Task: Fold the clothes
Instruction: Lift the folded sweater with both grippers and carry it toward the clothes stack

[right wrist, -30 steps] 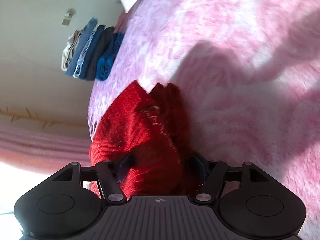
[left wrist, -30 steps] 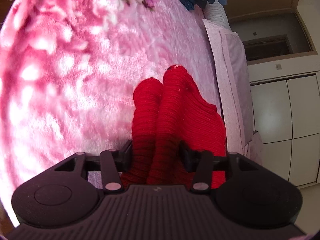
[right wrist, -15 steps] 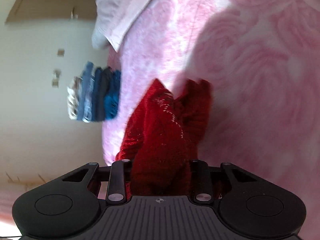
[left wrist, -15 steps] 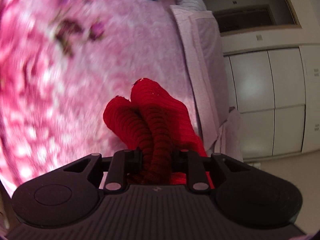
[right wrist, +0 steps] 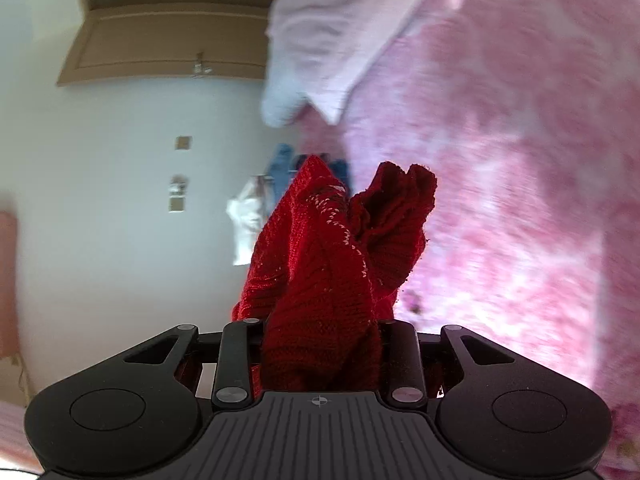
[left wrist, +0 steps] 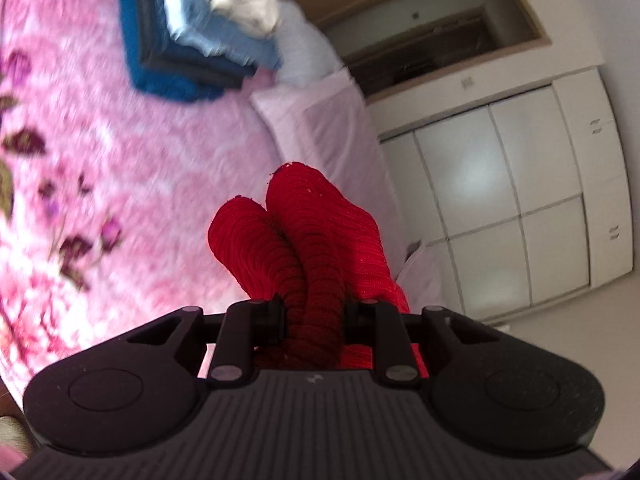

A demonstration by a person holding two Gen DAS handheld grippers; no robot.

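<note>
Above the pink floral blanket (left wrist: 120,160), both grippers pinch a red knit sweater (left wrist: 320,240): the left gripper (left wrist: 314,316) clamps bunched ribbed folds, the right gripper (right wrist: 320,332) another wad. Folded clothes (left wrist: 188,40) lie stacked beyond, beside a pillow (left wrist: 320,120).

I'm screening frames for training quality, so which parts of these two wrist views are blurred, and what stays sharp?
Left wrist view: the pink blanket and folded stack are smeared; the left gripper and red sweater stay crisp. Right wrist view: blanket, wall and pillow are streaked; the right gripper and sweater stay sharp.
</note>
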